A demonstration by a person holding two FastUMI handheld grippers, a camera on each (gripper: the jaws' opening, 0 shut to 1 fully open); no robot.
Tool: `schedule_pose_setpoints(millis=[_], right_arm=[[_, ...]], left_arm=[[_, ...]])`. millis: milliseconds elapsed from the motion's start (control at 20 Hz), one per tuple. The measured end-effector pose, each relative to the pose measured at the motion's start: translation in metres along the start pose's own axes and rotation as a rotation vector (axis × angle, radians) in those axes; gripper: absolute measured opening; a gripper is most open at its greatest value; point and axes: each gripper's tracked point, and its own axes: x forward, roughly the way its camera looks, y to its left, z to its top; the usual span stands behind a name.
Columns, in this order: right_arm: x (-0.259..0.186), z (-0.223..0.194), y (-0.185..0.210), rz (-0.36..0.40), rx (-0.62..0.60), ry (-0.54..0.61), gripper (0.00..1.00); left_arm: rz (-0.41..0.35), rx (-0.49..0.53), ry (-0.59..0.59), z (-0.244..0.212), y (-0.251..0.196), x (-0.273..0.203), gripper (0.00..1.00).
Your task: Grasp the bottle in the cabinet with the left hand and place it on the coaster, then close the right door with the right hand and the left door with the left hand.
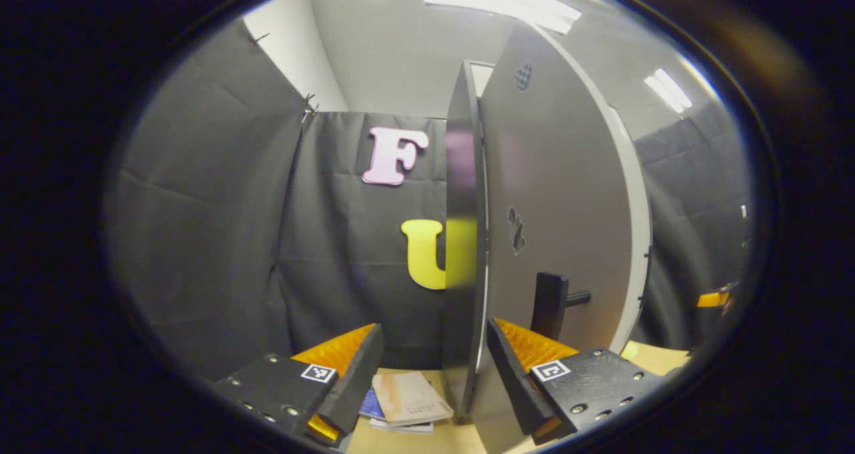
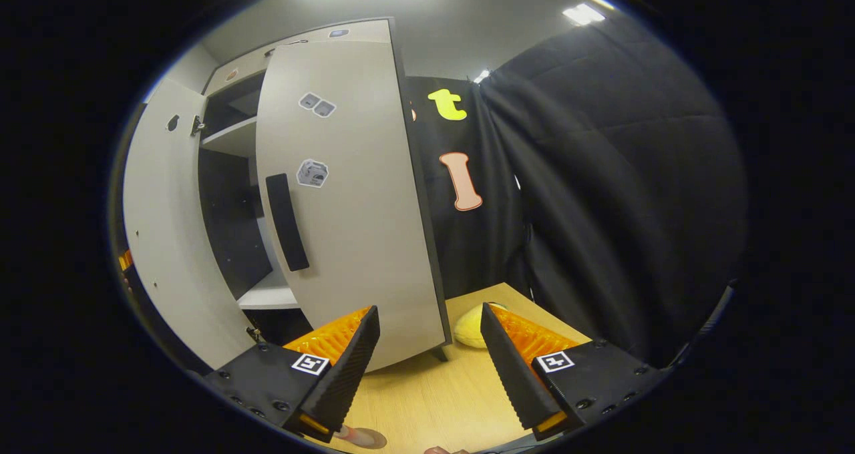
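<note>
1. Grey left door (image 1: 554,200) fills the left gripper view – left gripper (image 1: 434,374) spread wide, nothing clamped, the door's near edge standing between the two fingers
2. Contact with that edge: cannot tell
3. Dark handle (image 1: 549,305) juts from the door face, just past the right-hand finger
4. Books (image 1: 407,400) lie on the wooden table (image 1: 461,437) below the fingers
5. Right gripper (image 2: 431,367) also wide apart and empty, hovering over the table (image 2: 434,394)
6. Right door (image 2: 354,200) partly open in front of it, dark vertical handle (image 2: 287,221), stickers on its face
7. Cabinet (image 2: 234,173) interior with shelves shows between both doors – a yellow object (image 2: 471,327) sits on the table just beyond the door's lower corner
</note>
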Motion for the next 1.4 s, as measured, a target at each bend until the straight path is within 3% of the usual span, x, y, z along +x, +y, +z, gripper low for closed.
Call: schedule_pose_setpoints(millis=[50,150,250,300,350,550,650,700,750,900,950,1000,1050,1250,1300,1350,1400], right_arm=[[-0.001,-0.004,-0.001,-0.008,0.003,0.004,0.96],[-0.002,-0.009,-0.004,-0.018,0.014,0.015,0.97],[-0.002,-0.013,-0.004,-0.017,0.025,0.024,0.97],[-0.002,-0.015,-0.004,-0.015,0.026,0.028,0.97],[-0.001,-0.016,-0.004,-0.013,0.025,0.031,0.97],[0.003,-0.020,-0.005,-0.002,0.024,0.034,0.96],[0.007,-0.023,-0.008,0.003,0.022,0.044,0.96],[0.010,-0.025,-0.011,-0.002,0.018,0.051,0.92],[0.012,-0.024,-0.016,-0.003,0.017,0.054,0.96],[0.015,-0.024,-0.028,0.001,0.016,0.061,0.96],[0.017,-0.024,-0.033,0.001,0.015,0.065,0.96],[0.018,-0.023,-0.039,0.001,0.017,0.069,0.96],[0.020,-0.022,-0.046,0.001,0.021,0.072,0.96],[0.026,-0.017,-0.078,-0.017,0.013,0.094,0.97],[0.028,-0.013,-0.087,-0.020,0.010,0.096,0.97],[0.031,-0.009,-0.095,-0.023,0.009,0.095,0.96],[0.034,-0.004,-0.102,-0.024,0.006,0.093,0.96]], left_arm=[[-0.001,0.034,0.002,0.005,-0.002,0.001,0.96],[-0.016,0.027,0.014,0.002,-0.006,0.000,0.97],[-0.040,-0.028,0.031,-0.005,-0.005,0.006,0.97],[-0.041,-0.023,0.038,-0.009,-0.006,0.008,0.90],[-0.034,-0.011,0.041,-0.009,-0.009,0.008,0.97],[-0.038,-0.060,0.052,-0.009,-0.038,-0.003,0.97],[-0.034,-0.046,0.047,-0.005,-0.051,-0.002,0.97],[-0.029,-0.040,0.048,-0.004,-0.059,-0.003,0.97],[-0.020,-0.043,0.055,-0.005,-0.068,-0.002,0.97],[0.008,-0.037,0.053,-0.001,-0.094,0.006,0.97],[0.016,-0.028,0.051,0.000,-0.106,0.008,0.90],[0.024,-0.022,0.052,-0.001,-0.119,0.010,0.94],[0.030,-0.024,0.051,-0.001,-0.130,0.015,0.90],[0.041,-0.173,0.045,-0.004,-0.171,0.040,0.90],[0.044,-0.199,0.039,0.000,-0.181,0.046,0.97],[0.047,-0.207,0.031,0.004,-0.189,0.048,0.97],[0.053,-0.200,0.024,0.008,-0.197,0.047,0.83]])
